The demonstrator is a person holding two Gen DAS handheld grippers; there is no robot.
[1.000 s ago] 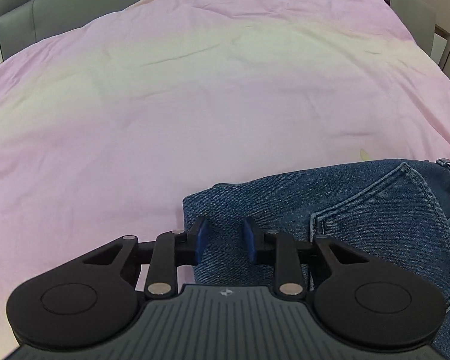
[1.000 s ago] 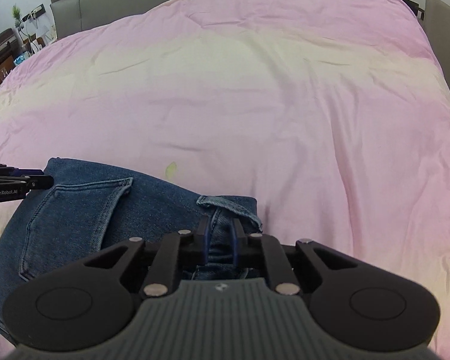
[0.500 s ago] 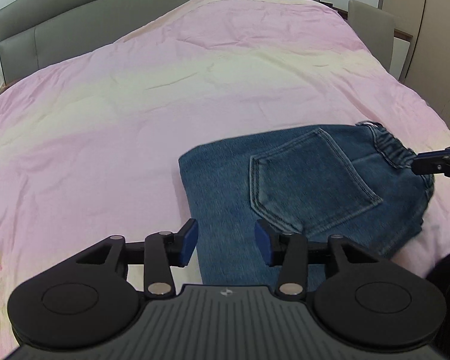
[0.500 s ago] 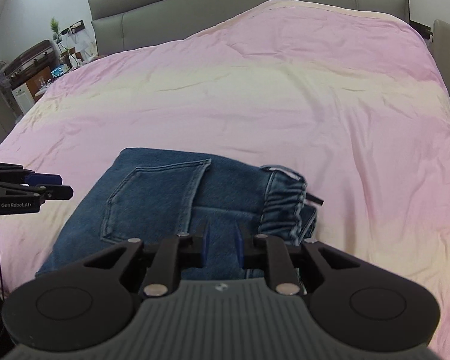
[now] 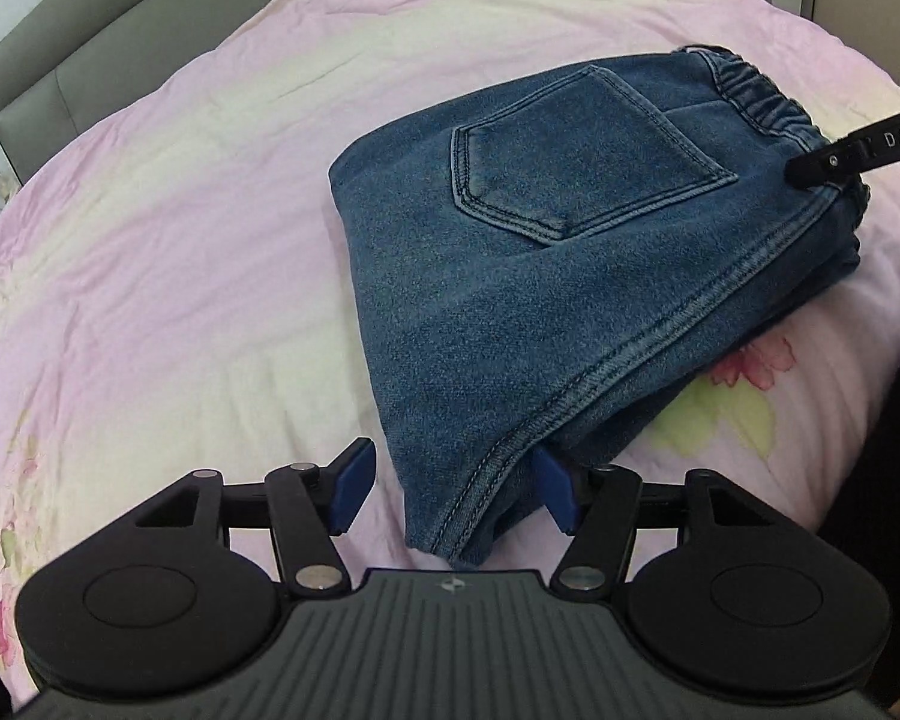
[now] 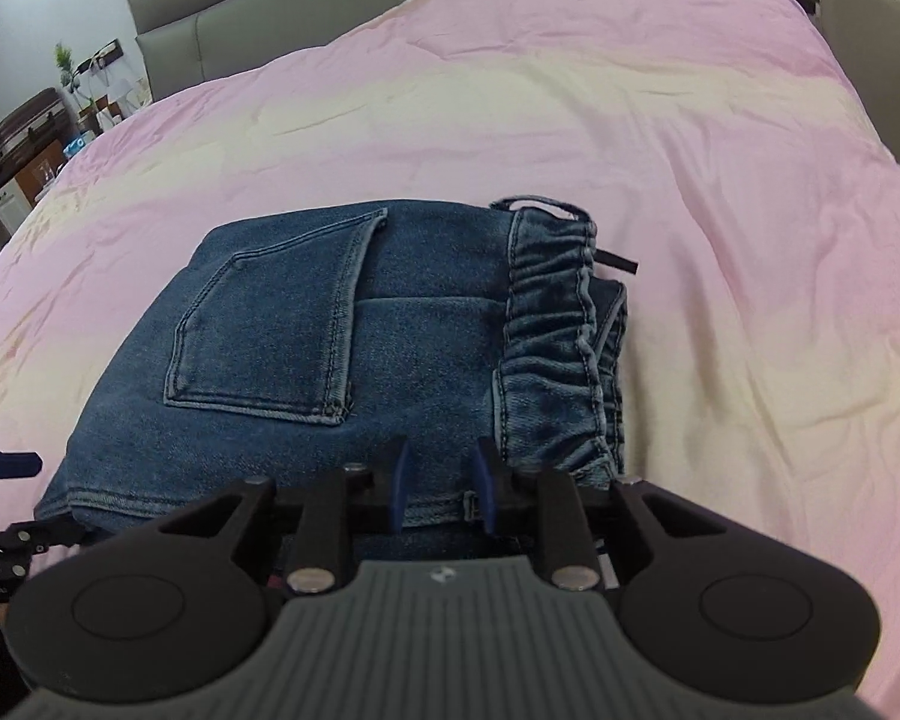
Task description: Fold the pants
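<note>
With folding apparently complete, denim jeans (image 5: 540,276) stacked compactly on pink duvet (image 5: 180,240); left gripper (image 5: 450,489) jaws opening, releasing hem corner; right gripper (image 6: 441,486) slightly parted, gripping nothing, near waistband (image 6: 555,330).

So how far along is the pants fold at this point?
Mostly done: the jeans lie on the pink bedspread as a compact folded stack, back pocket up, waistband along one edge. In hand: the left tool is opening, pads clear of the denim corner between them; the right tool is slightly apart at the near edge. Left: perhaps only pulling both tools away.
</note>
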